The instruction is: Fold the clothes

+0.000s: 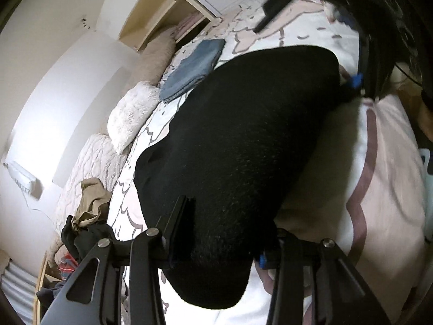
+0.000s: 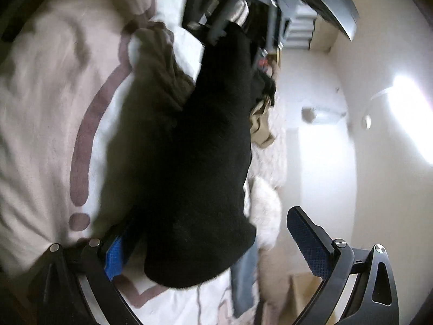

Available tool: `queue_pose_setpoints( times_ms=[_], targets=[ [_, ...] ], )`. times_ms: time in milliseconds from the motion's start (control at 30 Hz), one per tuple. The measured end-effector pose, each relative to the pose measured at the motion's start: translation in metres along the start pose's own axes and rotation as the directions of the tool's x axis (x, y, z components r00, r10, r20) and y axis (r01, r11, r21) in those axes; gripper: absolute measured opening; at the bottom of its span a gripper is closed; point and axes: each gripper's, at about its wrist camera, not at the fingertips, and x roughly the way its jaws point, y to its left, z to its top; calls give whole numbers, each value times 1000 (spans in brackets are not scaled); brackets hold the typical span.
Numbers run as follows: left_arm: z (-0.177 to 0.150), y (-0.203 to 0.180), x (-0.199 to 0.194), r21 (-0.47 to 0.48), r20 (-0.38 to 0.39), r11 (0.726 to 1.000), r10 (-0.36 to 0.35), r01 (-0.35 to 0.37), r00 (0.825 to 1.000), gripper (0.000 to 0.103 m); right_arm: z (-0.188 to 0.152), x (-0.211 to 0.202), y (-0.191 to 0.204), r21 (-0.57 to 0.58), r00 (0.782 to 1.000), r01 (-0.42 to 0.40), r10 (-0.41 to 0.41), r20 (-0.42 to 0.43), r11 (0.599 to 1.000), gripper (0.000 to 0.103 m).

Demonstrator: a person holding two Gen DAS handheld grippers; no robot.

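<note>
A black fleece garment (image 1: 238, 140) hangs stretched over the bed. In the left wrist view my left gripper (image 1: 230, 216) is shut on its near end, and the cloth bulges out between the two fingers. The far corner of the garment reaches my right gripper (image 1: 354, 81), of which a blue pad shows. In the right wrist view the black garment (image 2: 194, 162) runs from my left gripper (image 2: 224, 19) at the top down between the fingers of my right gripper (image 2: 211, 222). Those jaws stand wide apart. The cloth lies by the left blue pad (image 2: 115, 254), and the right pad (image 2: 308, 243) is clear of it.
The bed has a white and pink patterned cover (image 1: 379, 162). A folded blue garment (image 1: 192, 67) lies on it near the wall. Fluffy pillows (image 1: 130, 119) line the wall side. A tan garment (image 1: 90, 203) tops a pile of clothes. A wooden shelf (image 1: 162, 10) stands beyond.
</note>
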Motion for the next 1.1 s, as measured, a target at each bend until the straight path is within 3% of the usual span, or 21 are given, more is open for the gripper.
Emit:
queue_pose_setpoints(
  times_ms=[233,300,367,433,500,600,667,733,1100],
  targets=[
    [9,7,-4,-118,8,992,-43,43,999,41,-7,22,-6,-2,993,86,-86,-78,996,101],
    [12,3,-6,-107,21,994,-15,17,1000,41,-7,31,0,-48,993,85,-88,-72,995,76],
    [10,-10,-8,-21,39,999,46,-45,998,42,-8,37,8,-90,995,67,-73,-68,994,56],
    [5,-24,-9,73,59,992,101,-105,993,44,-11,39,12,-84,996,59,-64,-62,995,46],
    [-5,-38,-8,169,84,973,148,-160,986,49,-13,40,16,-76,997,53,-57,-56,996,44],
    [-27,-69,-5,363,171,888,235,-283,957,51,-15,42,20,-57,997,57,-60,-52,997,42],
    [-41,-82,-2,435,198,844,250,-314,948,51,-17,43,21,-42,997,65,-67,-48,997,41],
    [-52,-89,1,473,195,818,264,-326,945,51,-19,43,22,-28,996,71,-73,-47,997,41],
    [-44,-90,17,462,155,817,308,-344,939,57,-20,55,23,25,993,104,-103,-62,994,41]
  ],
)
